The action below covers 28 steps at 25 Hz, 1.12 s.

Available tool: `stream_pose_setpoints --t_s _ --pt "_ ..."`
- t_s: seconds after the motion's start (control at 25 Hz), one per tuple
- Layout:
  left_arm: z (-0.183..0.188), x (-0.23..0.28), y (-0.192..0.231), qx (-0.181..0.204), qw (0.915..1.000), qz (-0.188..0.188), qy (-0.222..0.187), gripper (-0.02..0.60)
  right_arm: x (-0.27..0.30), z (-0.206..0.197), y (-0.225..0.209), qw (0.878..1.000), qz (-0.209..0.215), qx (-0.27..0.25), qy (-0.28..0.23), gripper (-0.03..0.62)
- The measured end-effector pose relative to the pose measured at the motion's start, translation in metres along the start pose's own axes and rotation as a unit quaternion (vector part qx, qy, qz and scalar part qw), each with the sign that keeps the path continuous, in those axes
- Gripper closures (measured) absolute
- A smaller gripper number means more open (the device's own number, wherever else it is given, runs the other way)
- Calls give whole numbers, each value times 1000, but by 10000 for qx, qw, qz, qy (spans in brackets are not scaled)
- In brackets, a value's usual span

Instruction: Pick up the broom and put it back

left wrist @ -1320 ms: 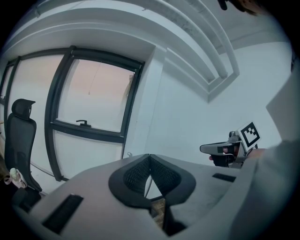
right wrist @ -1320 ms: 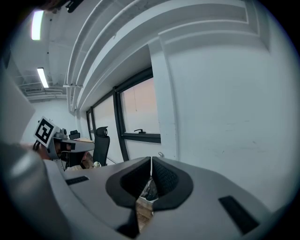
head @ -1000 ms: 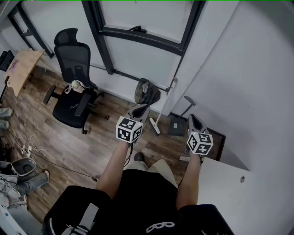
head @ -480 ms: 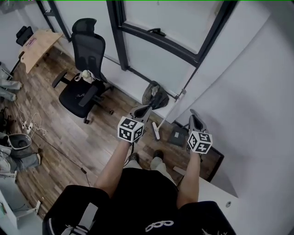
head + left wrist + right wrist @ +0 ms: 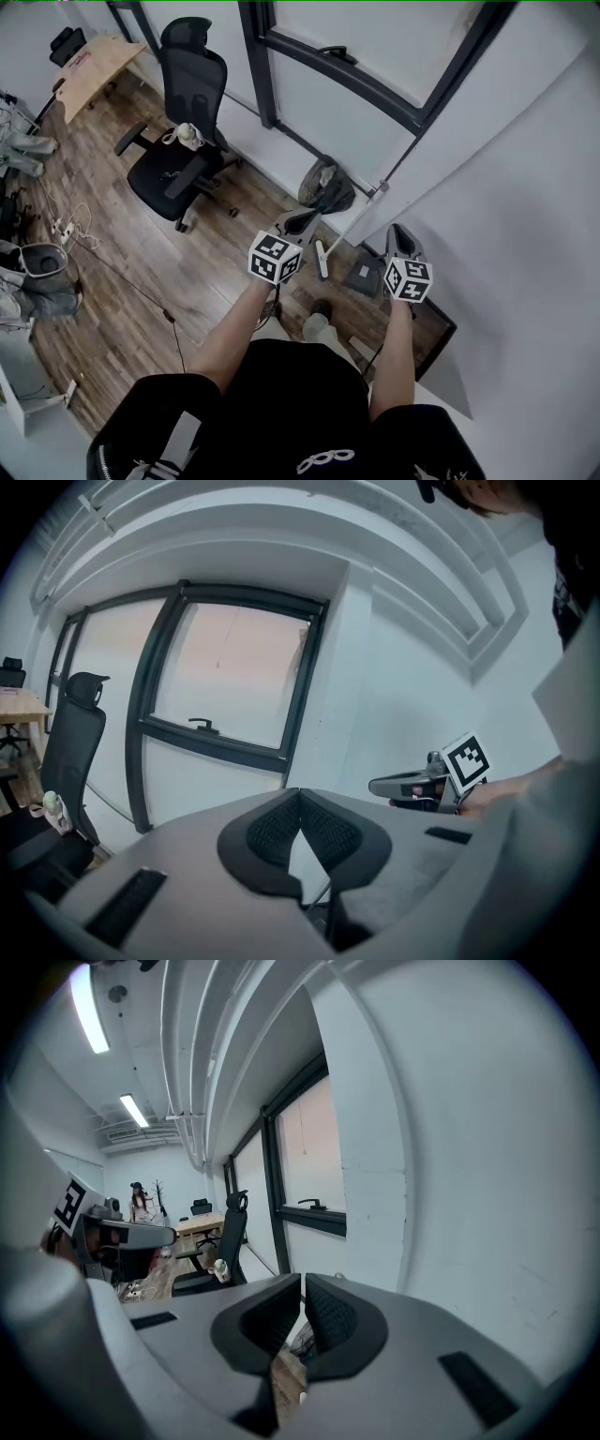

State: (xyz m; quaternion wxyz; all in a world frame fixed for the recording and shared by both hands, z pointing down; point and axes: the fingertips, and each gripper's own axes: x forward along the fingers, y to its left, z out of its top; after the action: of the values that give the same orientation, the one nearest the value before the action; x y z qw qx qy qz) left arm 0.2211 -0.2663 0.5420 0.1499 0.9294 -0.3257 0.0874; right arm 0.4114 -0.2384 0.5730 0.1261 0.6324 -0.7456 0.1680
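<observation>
White broom (image 5: 352, 218): is being left propped at the corner of the wall (image 5: 487, 187), head down on the wood floor (image 5: 141, 253), handle tip up against the wall; it is not being touched by either tool.
Long axis: is being read, in the head view, as slanting from the head at lower left up to the tip at upper right; prob. a steep lean, near upright.
L tool (image 5: 302, 221): jaws are being held together w/ nothing btwn them; its tip is being shown just left of the broom head & above it.
R tool (image 5: 401, 236): jaws are likewise being held together, empty; it is being held right of the handle, over the dustpan (image 5: 363, 276).
Direction: the broom is being seen ahead of & below both tools, w/ its handle passing btwn them.
Nearer side: the L tool is being judged nearer to the lower handle; depth is not being shown clearly, so this is approx.
Coming move: jaws are being required apart first, then closed crosswise to the handle's long axis.
Clutter: a dark bag (image 5: 326, 185) is being left close on the handle's left & the dustpan close on the head's right, so an approach from the front is being favoured.
</observation>
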Motion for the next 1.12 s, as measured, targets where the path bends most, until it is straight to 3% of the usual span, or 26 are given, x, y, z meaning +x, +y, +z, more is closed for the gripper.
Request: stream_pose_setpoints --t_s 0.6,0.76,1.12 --pt "-44 36 11 -5 9998 -19 172 560 60 -48 -10 9982 341 -203 454 563" --pt "-56 47 16 52 9996 -50 274 560 76 -56 -14 9974 430 -182 552 471" --pt "-71 71 42 -39 9994 139 325 560 114 -79 -33 9958 432 -94 799 439"
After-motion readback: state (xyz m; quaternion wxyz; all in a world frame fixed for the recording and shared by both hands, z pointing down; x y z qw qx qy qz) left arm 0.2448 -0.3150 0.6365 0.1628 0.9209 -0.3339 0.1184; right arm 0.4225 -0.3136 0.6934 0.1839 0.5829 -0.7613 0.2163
